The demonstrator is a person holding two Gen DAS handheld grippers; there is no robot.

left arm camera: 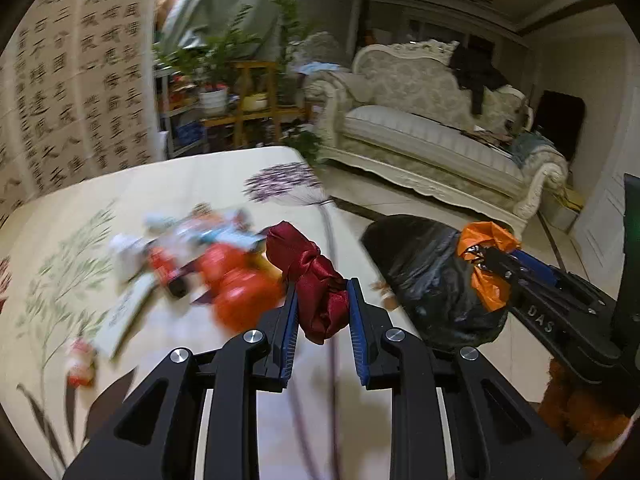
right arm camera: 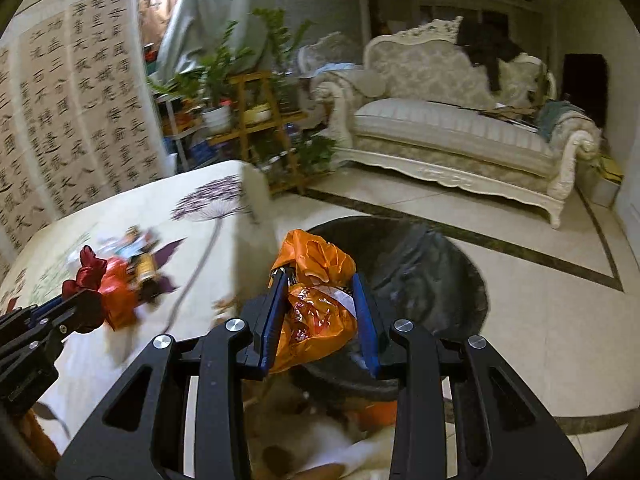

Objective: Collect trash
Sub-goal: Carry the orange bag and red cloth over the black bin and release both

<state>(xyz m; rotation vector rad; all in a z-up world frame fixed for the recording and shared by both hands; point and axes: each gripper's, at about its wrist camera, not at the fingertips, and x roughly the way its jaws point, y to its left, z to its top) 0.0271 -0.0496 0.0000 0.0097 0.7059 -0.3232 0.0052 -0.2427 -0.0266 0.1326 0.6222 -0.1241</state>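
Red satin bundle (left arm camera: pixel 320 284) pinched in left tool (left arm camera: pixel 322 304), orange bag (right arm camera: pixel 320 300) in right tool (right arm camera: pixel 320 300), table litter (left arm camera: pixel 188 256) blurred, bin (right arm camera: pixel 420 280) partly hidden.

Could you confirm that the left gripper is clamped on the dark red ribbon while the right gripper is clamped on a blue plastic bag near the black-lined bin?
Not quite: the plastic bag in the right gripper is orange, not blue, as the right wrist view shows. The rest stands: the left gripper is clamped on the dark red ribbon, and the black-lined bin is close by.
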